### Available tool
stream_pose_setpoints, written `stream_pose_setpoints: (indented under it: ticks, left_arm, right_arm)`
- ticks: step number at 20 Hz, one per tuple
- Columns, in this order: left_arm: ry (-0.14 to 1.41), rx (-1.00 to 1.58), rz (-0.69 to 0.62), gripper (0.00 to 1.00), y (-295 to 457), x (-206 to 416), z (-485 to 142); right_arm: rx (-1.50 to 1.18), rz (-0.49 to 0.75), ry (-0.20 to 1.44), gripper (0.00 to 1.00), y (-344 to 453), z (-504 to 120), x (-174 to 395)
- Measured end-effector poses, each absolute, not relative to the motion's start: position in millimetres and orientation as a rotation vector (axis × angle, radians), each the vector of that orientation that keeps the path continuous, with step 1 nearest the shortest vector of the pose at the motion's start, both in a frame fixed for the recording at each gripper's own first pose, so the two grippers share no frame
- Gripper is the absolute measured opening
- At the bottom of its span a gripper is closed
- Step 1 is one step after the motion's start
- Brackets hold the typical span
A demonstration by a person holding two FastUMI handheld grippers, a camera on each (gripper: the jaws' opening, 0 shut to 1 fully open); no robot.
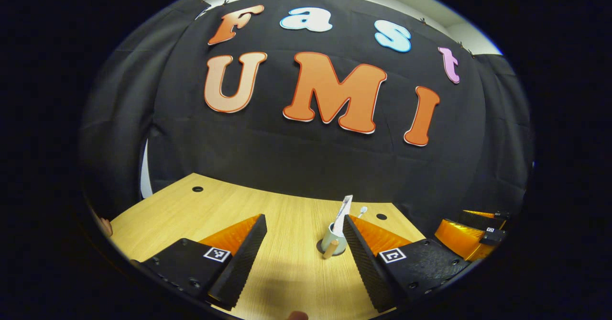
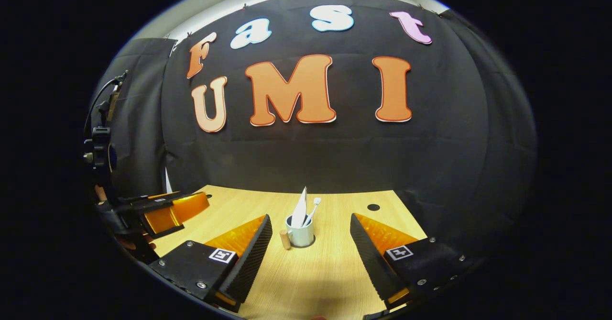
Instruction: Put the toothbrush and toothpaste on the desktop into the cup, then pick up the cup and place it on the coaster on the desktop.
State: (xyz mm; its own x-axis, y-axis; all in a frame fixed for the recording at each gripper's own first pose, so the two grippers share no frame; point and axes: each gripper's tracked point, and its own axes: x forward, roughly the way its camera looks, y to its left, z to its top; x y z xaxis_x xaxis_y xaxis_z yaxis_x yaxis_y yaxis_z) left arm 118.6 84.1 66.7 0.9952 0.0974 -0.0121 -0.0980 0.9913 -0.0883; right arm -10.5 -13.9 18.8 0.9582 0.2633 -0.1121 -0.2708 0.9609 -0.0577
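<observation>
A pale cup with a wooden handle stands upright on the wooden desktop, and a thin dark edge that may be the coaster shows under its base. A white toothpaste tube and a white toothbrush stick up out of it. My left gripper is open and empty, short of the cup, which sits close to its right finger. In the right gripper view the cup, tube and brush stand ahead between the fingers of my right gripper, also open and empty.
The black cloth wall closes off the back of the desktop. Round holes sit near the far corners. The right gripper shows at the left gripper view's right edge; the left gripper, held by a hand, shows at the right gripper view's left.
</observation>
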Motion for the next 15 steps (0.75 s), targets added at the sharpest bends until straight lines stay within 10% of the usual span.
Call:
stream_pose_setpoints:
  ticks: [15]
  left_arm:
    - [-0.094, -0.009, 0.094, 0.97, 107, 81, 110]
  right_arm:
    - [-0.077, 0.139, -0.036, 0.98, -26, 55, -34]
